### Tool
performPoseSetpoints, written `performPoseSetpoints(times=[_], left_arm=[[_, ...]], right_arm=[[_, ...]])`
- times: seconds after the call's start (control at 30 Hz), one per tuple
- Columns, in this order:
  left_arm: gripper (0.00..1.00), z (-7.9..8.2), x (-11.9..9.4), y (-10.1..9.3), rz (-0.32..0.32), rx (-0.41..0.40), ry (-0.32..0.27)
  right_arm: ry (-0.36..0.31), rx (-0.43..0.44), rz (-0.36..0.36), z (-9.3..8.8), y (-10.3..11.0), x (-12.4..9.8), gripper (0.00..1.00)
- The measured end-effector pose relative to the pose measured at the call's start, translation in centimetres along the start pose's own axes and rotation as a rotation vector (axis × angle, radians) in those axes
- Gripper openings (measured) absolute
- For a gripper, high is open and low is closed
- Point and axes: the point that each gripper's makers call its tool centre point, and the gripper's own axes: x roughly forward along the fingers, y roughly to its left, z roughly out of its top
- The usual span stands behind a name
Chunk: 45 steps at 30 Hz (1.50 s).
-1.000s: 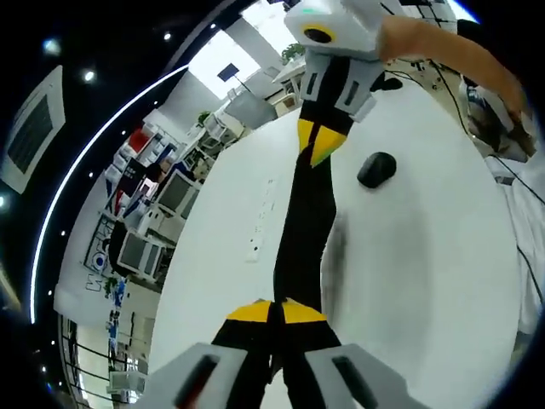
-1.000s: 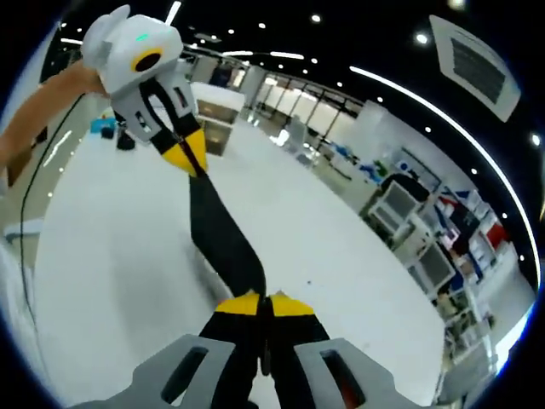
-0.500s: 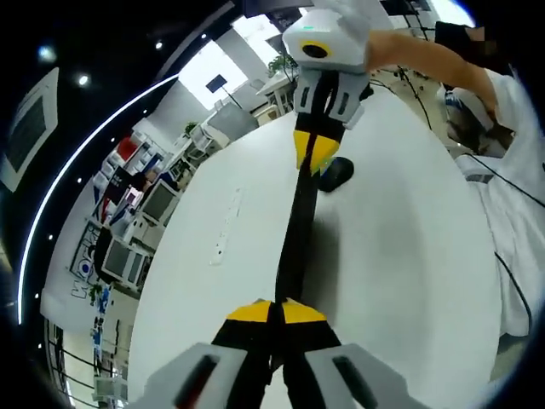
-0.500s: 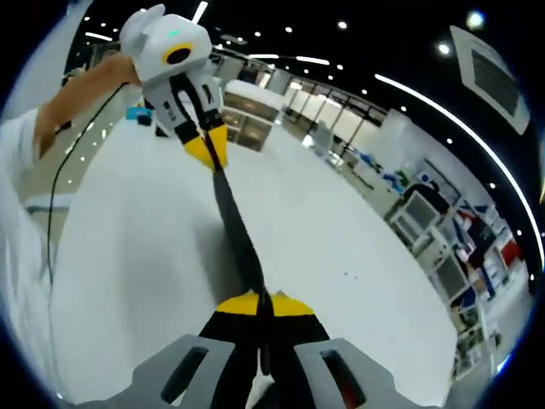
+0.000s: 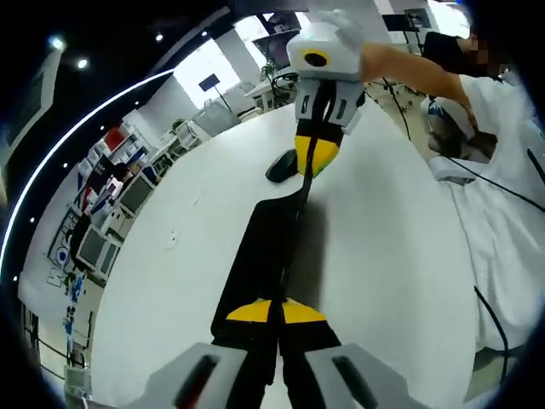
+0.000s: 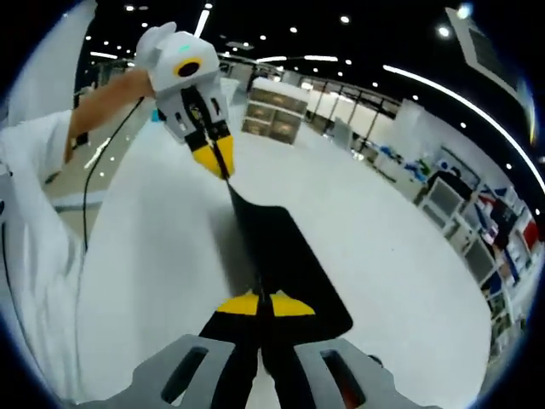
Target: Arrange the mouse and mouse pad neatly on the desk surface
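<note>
Left gripper view: the left gripper [image 5: 277, 311], its yellow-tipped jaws closed, pinched the near edge of the black mouse pad [image 5: 268, 256], which stretched away over the white desk [image 5: 400, 256] toward the right gripper [image 5: 311, 158], whose jaws clamped the pad's far edge. The black mouse [image 5: 282, 165] lay on the desk just beside that far end, apart from the pad. A person's forearm [image 5: 409, 68] and white sleeve appeared at the right. Right gripper view: the right gripper [image 6: 262, 305] gripped the mouse pad [image 6: 285, 260] with jaws pressed together; the left gripper [image 6: 220, 162] held the opposite edge above the desk [image 6: 153, 256].
</note>
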Motion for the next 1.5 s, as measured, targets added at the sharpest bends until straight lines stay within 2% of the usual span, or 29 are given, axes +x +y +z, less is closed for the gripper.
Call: performPoseSetpoints(times=[0.07,0.13,0.23,0.33,0.47,0.6,0.83,1.0,1.23,1.5], left_arm=[[0.03,-0.7,0.5,-1.6,-0.044,-0.019,-0.001],[0.03,-1.1,0.9,-2.3,-0.06,-0.019,-0.001],[0.03,-1.1,1.0,-2.5,-0.065,-0.02,0.0],[0.03,-2.3,2.1,-5.0,-0.119,-0.026,0.005],[0.03,-2.8,2.6,-6.0,-0.141,-0.036,0.01],[0.03,-2.9,2.8,-7.1,-0.158,-0.04,0.01],[0.03,-2.8,3.0,-7.2,-0.165,-0.045,0.006],[0.04,-3.1,3.3,-7.5,-0.178,-0.074,0.009],[0.04,-3.5,3.4,-7.7,-0.179,-0.074,0.018],[0.08,-3.8,3.3,-8.2,-0.188,-0.085,0.016]], right_arm=[[0.005,0.0,0.018,-1.0,1.0,0.2,0.02],[0.01,0.008,0.032,-1.5,1.3,0.5,0.02],[0.011,0.009,0.035,-1.7,1.4,0.5,0.02],[0.029,0.025,0.065,-3.4,2.3,1.1,0.02],[0.049,0.014,0.074,-4.4,3.3,1.5,0.02],[0.056,0.005,0.075,-5.0,3.0,1.4,0.02],[0.06,0.013,0.071,-5.4,2.9,1.5,0.03],[0.063,0.028,0.08,-5.9,3.2,1.6,0.04],[0.067,0.049,0.08,-5.9,3.8,1.7,0.05],[0.066,0.063,0.096,-6.1,4.1,1.6,0.11]])
